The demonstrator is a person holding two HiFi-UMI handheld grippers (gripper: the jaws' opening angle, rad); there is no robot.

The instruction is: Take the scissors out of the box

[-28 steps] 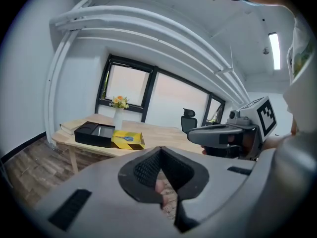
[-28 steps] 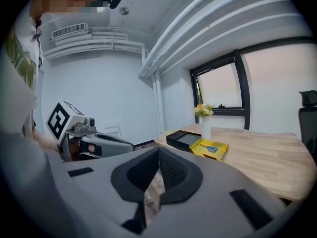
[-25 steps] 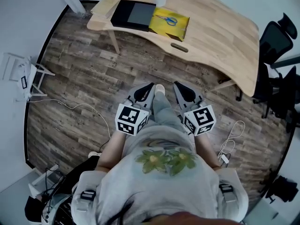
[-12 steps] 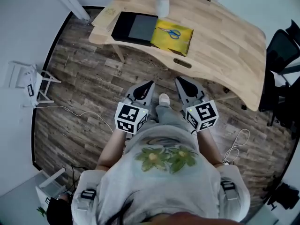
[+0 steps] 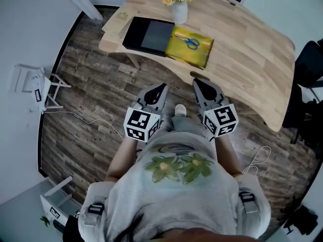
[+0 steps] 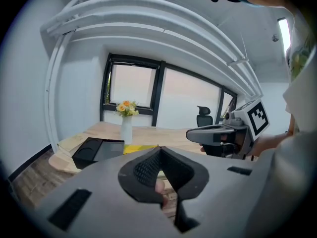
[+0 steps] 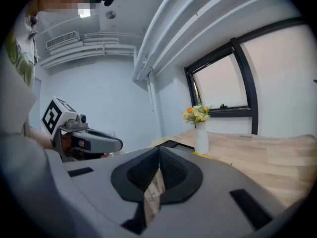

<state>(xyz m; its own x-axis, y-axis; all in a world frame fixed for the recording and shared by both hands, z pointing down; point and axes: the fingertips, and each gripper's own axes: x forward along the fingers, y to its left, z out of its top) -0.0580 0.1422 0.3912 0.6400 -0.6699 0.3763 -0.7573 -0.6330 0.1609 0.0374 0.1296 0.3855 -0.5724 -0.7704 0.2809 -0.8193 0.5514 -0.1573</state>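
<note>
The scissors (image 5: 191, 43), blue-handled, lie in an open yellow box (image 5: 202, 52) on the wooden table (image 5: 252, 59), beside a black tray-like box part (image 5: 149, 34). Both grippers hang over the floor short of the table's near edge, held in front of the person's body. My left gripper (image 5: 160, 88) is shut with nothing in it, its jaws meeting at the tip (image 6: 158, 150). My right gripper (image 5: 198, 82) is likewise shut and empty (image 7: 159, 150). In the left gripper view the black box (image 6: 94, 150) and a strip of the yellow box (image 6: 136, 148) show ahead.
A white vase of flowers (image 5: 179, 9) stands just behind the yellow box. A black office chair (image 5: 308, 79) is at the table's right end. A white rack (image 5: 30, 84) and a cable (image 5: 86, 119) lie on the plank floor at the left.
The table and box have drawn closer and lower in the head view as the person walks toward them. Both grippers stay shut and level in front of the body.
</note>
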